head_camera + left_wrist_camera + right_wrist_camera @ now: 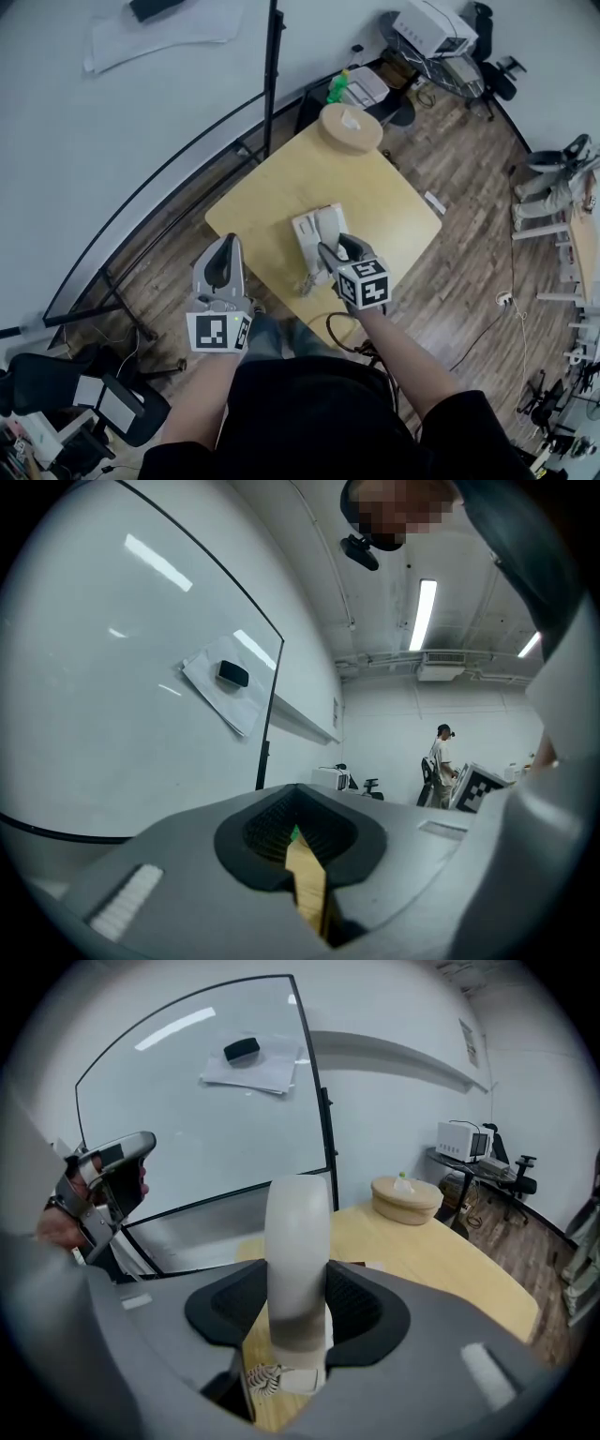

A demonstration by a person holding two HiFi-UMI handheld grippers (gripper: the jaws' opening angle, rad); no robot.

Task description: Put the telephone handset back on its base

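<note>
A light grey telephone base (306,236) sits in the middle of the yellow wooden table (394,202). My right gripper (331,249) hovers just over the base's near side, shut on the white handset (298,1251). The handset stands upright between the pads, and its coiled cord (261,1378) hangs below toward the table. In the head view the handset (329,225) shows above the base's right half. My left gripper (225,247) is off the table's near-left edge, clear of the phone, its jaws together with nothing in them (300,844).
A round wooden box (351,128) stands at the table's far corner. A glass panel on a black frame and a black pole (272,84) run along the left. There is an office chair (66,394) at lower left, and shelves and chairs at the right.
</note>
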